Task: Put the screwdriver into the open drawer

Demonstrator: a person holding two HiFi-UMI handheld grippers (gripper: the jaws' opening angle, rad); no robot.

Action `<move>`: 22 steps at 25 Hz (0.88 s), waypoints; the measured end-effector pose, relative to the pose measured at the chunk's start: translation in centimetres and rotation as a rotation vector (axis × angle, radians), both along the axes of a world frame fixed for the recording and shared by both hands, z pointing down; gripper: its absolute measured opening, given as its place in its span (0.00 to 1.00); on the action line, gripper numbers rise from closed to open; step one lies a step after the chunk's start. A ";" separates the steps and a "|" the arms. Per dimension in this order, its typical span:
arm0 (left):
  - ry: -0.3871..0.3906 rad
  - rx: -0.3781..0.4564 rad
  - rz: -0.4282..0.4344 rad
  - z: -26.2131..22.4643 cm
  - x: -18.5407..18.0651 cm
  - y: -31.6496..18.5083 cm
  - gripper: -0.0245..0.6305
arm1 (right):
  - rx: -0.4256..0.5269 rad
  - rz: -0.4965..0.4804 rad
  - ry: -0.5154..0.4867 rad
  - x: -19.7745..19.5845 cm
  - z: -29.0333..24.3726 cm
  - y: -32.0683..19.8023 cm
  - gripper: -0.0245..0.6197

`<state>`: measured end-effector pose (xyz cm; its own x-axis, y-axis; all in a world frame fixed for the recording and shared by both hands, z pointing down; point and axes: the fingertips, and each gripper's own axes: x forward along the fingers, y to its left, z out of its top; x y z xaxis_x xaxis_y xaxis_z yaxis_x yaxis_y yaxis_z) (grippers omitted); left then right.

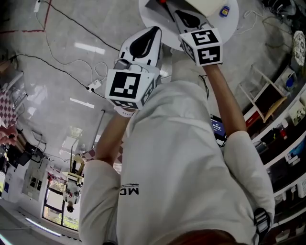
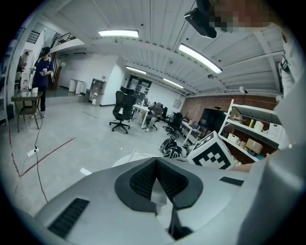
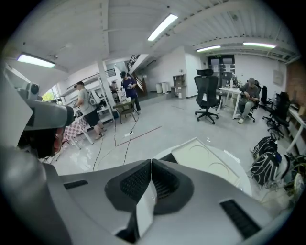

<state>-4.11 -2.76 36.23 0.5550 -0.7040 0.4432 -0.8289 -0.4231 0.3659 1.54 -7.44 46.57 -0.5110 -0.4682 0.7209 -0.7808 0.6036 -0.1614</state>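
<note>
Both grippers are held up close to the person's chest, side by side. My left gripper [image 1: 155, 29] [image 2: 156, 159] is shut, pads meeting with nothing between them. The right gripper [image 1: 178, 12] [image 3: 151, 160] is shut and empty too, reaching over the edge of a round white table [image 1: 232, 26]. At the table's top edge lies a small red thing [image 1: 162, 1] on a dark tray; whether it is the screwdriver I cannot tell. No open drawer shows clearly. In the left gripper view the right gripper's marker cube [image 2: 210, 155] stands just to the right.
A cream box [image 1: 210, 5] and a small blue-yellow item [image 1: 224, 9] sit on the table. Cables [image 1: 95, 85] trail over the grey floor at left. Shelving [image 1: 282, 139] runs along the right. Office chairs [image 3: 206, 100] and people stand far off.
</note>
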 end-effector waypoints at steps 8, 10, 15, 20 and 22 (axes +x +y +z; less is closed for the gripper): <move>0.003 0.043 -0.004 -2.6 0.0 0.7 0.05 | 0.126 0.053 -0.066 2.2 -8.6 1.1 0.15; 0.003 0.055 -0.006 -3.2 0.0 1.0 0.05 | 0.155 0.061 -0.073 2.9 -10.2 1.7 0.15; 0.027 0.092 -0.015 -4.9 -0.4 1.1 0.05 | 0.212 0.079 -0.090 4.1 -13.0 3.1 0.15; 0.052 0.145 -0.001 -7.1 -1.2 0.5 0.05 | 0.266 0.098 -0.095 4.0 -15.1 4.0 0.15; 0.048 0.159 -0.001 -7.9 -1.2 1.0 0.05 | 0.277 0.100 -0.104 4.3 -15.6 4.9 0.15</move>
<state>-5.26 -1.76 28.38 0.5722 -0.7637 0.2989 -0.8124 -0.4780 0.3338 5.83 -2.54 30.97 -0.5169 -0.6911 0.5052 -0.8262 0.5571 -0.0832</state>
